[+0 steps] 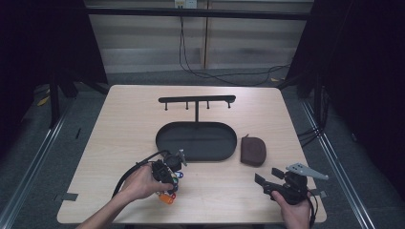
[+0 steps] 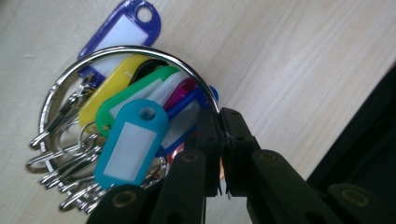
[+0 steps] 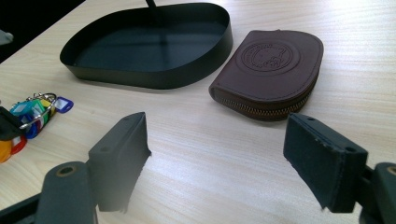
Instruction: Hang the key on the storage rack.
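Key ring point(image 2: 135, 51) with coloured tags point(image 2: 132, 140) on the desk point(image 1: 119, 124), pinched in left claw point(image 2: 219, 116) near the black tray point(image 3: 154, 74). Right claw point(image 3: 215, 149) wide open, empty, facing brown pouch point(image 3: 273, 70).

This looks like a lab or recording booth set up for filming handling work, not a home or shop. A pale wooden surface point(image 1: 133, 114) stands alone at the centre of the high view, with dark curtains point(image 1: 43, 43) hanging at the upper left and upper right of the frame. Metal rails point(image 1: 33, 157) run along the grey floor on both sides. At the top centre, cables point(image 1: 191, 67) drop down a plain panelled wall point(image 1: 143, 38) and trail over the floor. A black bar point(image 1: 200, 13) crosses the top. Bits of tape point(image 1: 69, 196) mark the floor at the lower left.
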